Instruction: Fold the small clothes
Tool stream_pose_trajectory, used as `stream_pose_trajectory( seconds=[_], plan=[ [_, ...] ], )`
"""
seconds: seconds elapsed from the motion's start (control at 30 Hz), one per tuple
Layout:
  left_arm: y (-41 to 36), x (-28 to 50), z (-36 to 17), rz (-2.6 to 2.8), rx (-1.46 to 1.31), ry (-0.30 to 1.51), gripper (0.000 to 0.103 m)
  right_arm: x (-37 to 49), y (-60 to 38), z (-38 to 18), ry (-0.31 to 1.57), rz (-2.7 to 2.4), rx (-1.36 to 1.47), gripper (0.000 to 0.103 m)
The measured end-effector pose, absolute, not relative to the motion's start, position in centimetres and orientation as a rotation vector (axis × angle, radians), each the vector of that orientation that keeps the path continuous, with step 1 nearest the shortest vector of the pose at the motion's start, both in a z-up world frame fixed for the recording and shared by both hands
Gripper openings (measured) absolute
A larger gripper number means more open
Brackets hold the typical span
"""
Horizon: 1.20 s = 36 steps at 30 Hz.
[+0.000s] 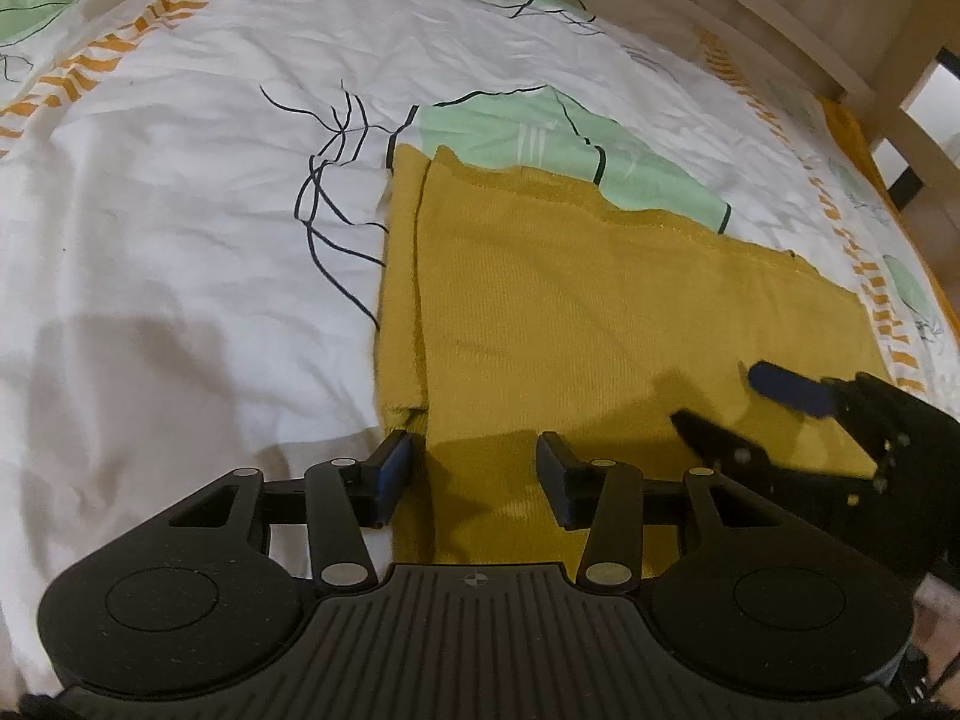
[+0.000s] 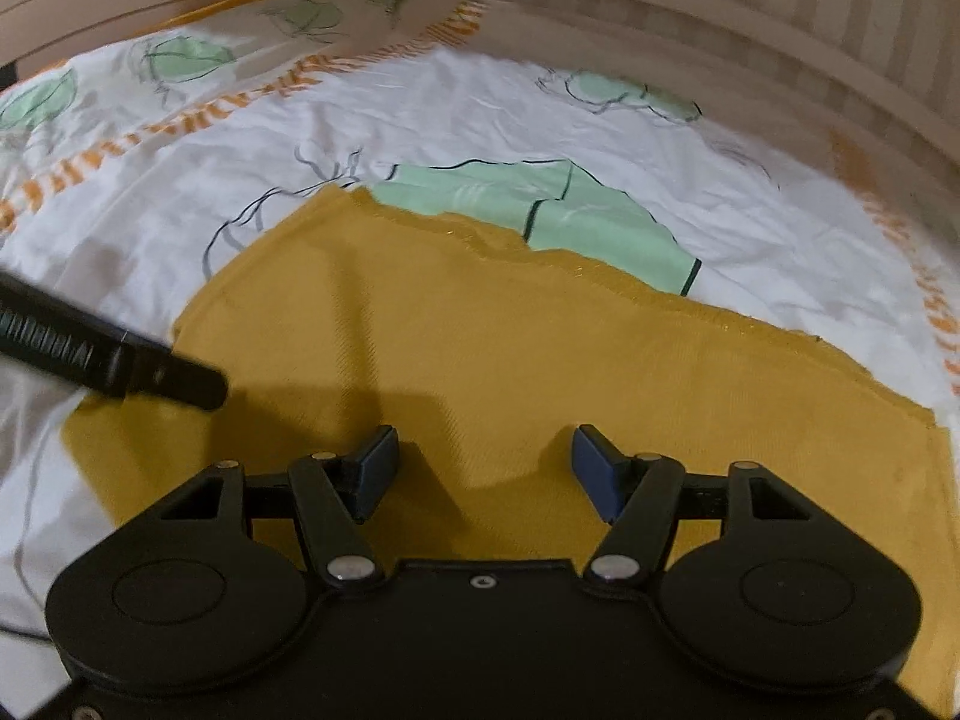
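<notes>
My left claw hovers with jaws apart over the near left corner of the mustard cloth, gripping nothing. The cloth lies flat on the white patterned bedsheet, folded along its left side, its long axis running from near-left out to the far right edge. My right claw hangs spread over the cloth too, empty.

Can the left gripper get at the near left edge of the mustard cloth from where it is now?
Probably yes. The left gripper is open right above the mustard cloth, straddling that edge, with nothing between. The right gripper is off to the side.
</notes>
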<state>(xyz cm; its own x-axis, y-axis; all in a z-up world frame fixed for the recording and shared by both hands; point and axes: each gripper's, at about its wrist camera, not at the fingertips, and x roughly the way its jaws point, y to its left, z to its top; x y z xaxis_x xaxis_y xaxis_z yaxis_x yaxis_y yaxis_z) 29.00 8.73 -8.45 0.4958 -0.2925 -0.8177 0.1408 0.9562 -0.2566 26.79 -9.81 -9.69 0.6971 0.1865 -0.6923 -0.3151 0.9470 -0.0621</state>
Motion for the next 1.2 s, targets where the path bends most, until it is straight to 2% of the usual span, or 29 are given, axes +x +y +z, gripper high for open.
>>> stream_pose_trajectory(
  seconds=[0.13,0.23,0.53,0.8,0.93,1.07,1.2],
  plan=[
    [8.4,28.4,-7.8,-0.244,-0.127,1.005,0.045,25.4,-10.0,-9.0,0.698,0.288,-0.188,0.068],
    [8.3,28.2,-8.2,-0.232,-0.102,1.017,0.045,25.1,-10.0,-9.7,0.75,0.308,-0.164,0.068],
    [8.9,27.7,-8.0,-0.195,-0.131,1.017,0.045,22.0,-10.1,-9.8,0.751,0.456,-0.084,0.069],
    [6.7,27.2,-6.7,-0.242,-0.061,0.942,0.045,20.4,-10.9,-9.3,0.753,0.582,-0.053,0.068],
    [6.0,27.4,-6.6,-0.251,-0.092,0.955,0.045,19.8,-13.8,-8.3,0.747,0.531,0.009,0.069],
    [5.1,27.4,-6.6,-0.239,-0.098,0.988,0.045,19.5,-18.7,-7.4,0.777,0.407,0.094,0.077],
    [3.9,27.3,-6.5,-0.245,-0.126,0.996,0.045,19.5,-24.7,-6.6,0.776,0.252,0.182,0.078]
  ],
)
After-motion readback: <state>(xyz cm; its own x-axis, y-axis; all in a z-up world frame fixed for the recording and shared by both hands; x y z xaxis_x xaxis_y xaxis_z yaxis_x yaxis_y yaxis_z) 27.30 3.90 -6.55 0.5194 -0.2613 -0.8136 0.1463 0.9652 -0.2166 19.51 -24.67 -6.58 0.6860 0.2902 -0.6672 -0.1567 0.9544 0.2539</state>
